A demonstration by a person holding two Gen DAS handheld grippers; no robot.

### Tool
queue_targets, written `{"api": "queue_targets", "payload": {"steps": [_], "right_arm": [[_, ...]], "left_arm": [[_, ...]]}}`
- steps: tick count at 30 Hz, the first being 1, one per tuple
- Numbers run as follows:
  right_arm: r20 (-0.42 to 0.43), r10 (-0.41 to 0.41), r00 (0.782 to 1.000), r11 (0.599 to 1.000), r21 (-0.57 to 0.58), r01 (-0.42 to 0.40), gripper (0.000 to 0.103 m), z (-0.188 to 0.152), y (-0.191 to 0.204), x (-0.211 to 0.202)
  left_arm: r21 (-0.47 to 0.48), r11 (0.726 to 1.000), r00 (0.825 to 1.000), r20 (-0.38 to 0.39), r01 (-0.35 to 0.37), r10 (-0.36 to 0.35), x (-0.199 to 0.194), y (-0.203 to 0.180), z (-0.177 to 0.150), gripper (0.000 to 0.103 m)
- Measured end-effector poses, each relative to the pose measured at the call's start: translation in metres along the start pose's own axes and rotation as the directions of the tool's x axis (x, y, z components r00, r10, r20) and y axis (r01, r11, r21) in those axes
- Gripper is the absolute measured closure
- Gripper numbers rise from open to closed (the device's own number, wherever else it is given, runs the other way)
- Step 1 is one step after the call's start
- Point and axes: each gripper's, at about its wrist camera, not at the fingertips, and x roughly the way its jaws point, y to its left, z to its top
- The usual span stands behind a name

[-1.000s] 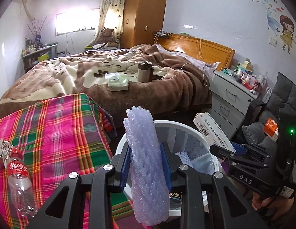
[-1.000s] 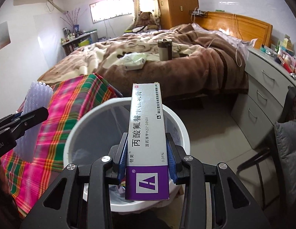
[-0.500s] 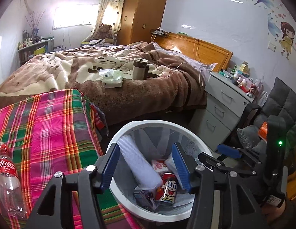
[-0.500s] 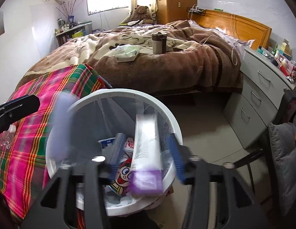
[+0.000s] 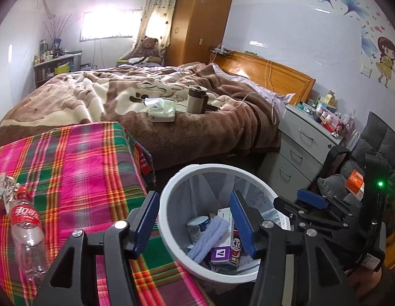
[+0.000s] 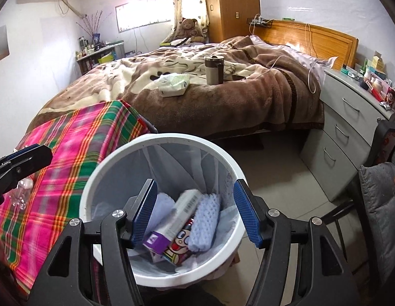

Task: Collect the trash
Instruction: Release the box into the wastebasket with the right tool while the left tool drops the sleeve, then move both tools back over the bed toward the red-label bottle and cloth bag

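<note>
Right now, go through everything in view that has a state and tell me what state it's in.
Left gripper: jaws open, empty, over the bin.
Right gripper: jaws open, empty, over the bin.
White trash bin: upright, lined, partly filled.
Foam sleeve: inside the bin.
Purple medicine box: inside the bin, tilted.
Cartoon can: inside the bin, on its side.
Plastic bottle: lying on the plaid cloth, capped, looks empty.
Tumbler: upright on the bed.

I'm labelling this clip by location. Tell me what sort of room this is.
A lived-in home bedroom, most likely. A bed with a brown blanket fills the middle, a wooden wardrobe stands in the corner, and a teddy bear sits by the window.
</note>
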Motion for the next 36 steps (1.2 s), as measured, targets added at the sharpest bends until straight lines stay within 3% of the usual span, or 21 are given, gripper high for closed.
{"api": "queue_targets", "payload": {"steps": [14, 23, 36], "right_arm": [[0.036, 0.077, 0.996, 0.997, -0.027, -0.076, 0.039, -0.001, 0.046, -0.011], [0.041, 0.159, 0.986, 0.985, -0.069, -0.156, 0.039, -0.002, 0.084, -0.012], [0.033, 0.257, 0.966, 0.959, -0.135, -0.25, 0.039, -0.001, 0.146, -0.012]], "left_arm": [[-0.047, 0.993, 0.991, 0.069, -0.107, 0.11, -0.056, 0.053, -0.007, 0.046], [-0.091, 0.974, 0.972, 0.096, -0.206, 0.214, -0.085, 0.099, -0.015, 0.045], [-0.182, 0.94, 0.944, 0.112, -0.289, 0.312, -0.12, 0.17, -0.027, 0.043]]}}
